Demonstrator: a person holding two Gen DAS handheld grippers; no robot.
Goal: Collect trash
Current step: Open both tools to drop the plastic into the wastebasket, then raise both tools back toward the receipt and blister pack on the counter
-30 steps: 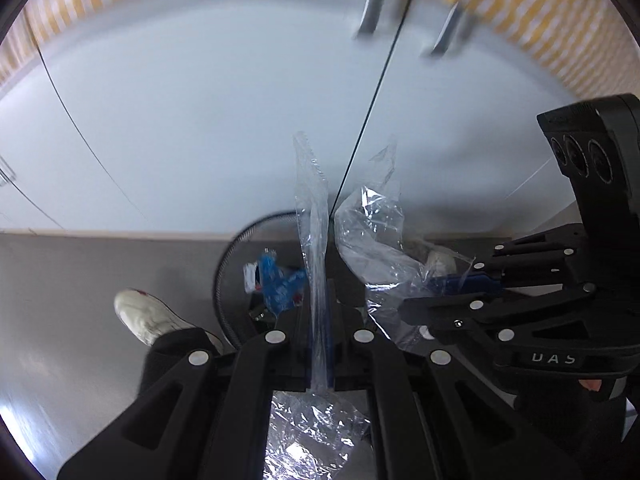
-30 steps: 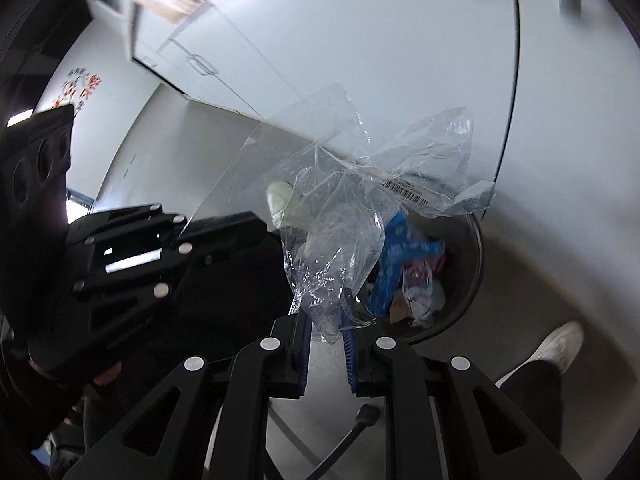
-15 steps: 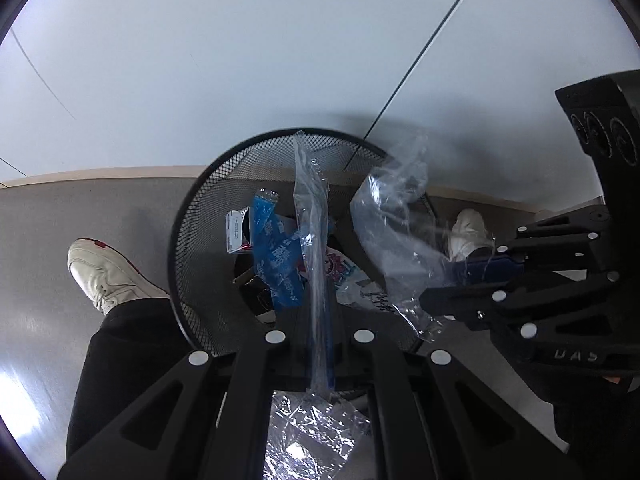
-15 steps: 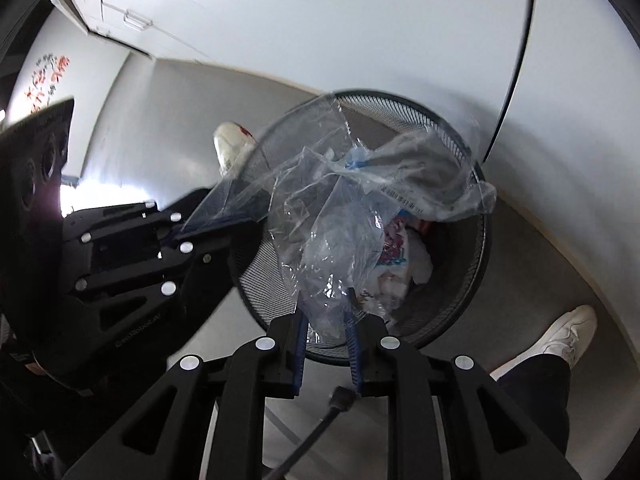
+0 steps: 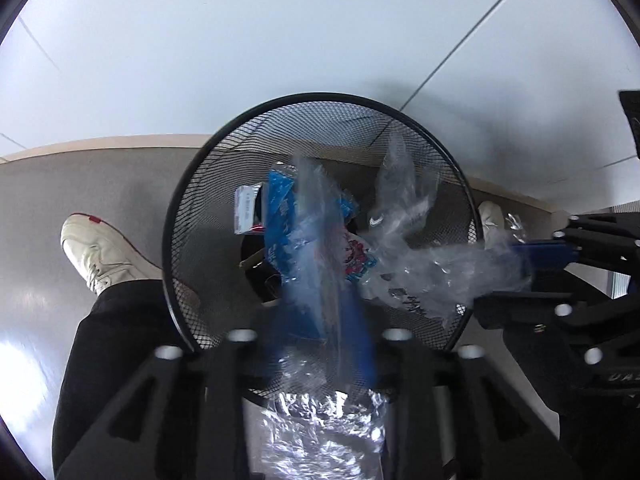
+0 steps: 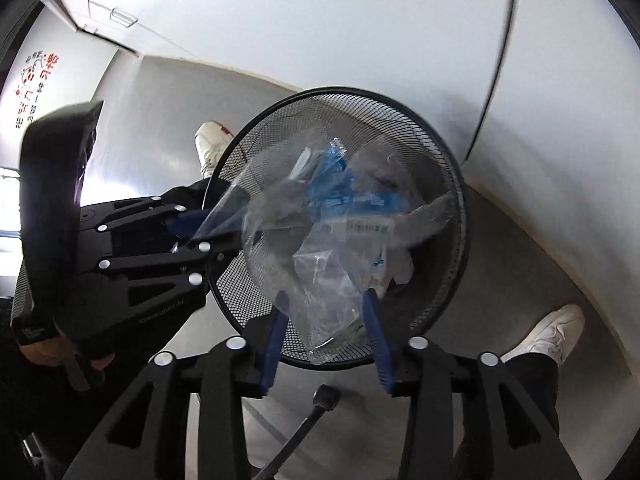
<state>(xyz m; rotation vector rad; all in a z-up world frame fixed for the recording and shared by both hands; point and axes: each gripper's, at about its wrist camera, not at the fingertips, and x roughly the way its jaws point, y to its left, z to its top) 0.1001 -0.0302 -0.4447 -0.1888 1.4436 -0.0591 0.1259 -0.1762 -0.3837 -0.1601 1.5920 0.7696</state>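
Observation:
A black mesh trash bin (image 5: 188, 216) (image 6: 456, 216) stands on the floor below both grippers, with blue and white wrappers (image 5: 280, 208) inside. My left gripper (image 5: 320, 320) has its jaws spread, and a clear plastic wrapper (image 5: 320, 248) hangs blurred between them over the bin. My right gripper (image 6: 326, 312) is open with its blue pads (image 6: 276, 332) apart, and a crumpled clear plastic bag (image 6: 328, 248) with a barcode label sits loose between them over the bin. That bag also shows in the left wrist view (image 5: 424, 264).
The bin stands against a white cabinet (image 5: 280, 40) on a grey floor (image 5: 80, 184). The person's white shoes (image 5: 100, 248) (image 6: 548, 332) and dark trouser legs flank the bin. A cable (image 6: 296, 436) hangs under my right gripper.
Both grippers have opened; they were shut on the plastic half a second ago. The wrapper and bag now hang loose and blurred over the bin. The bin looks closer.

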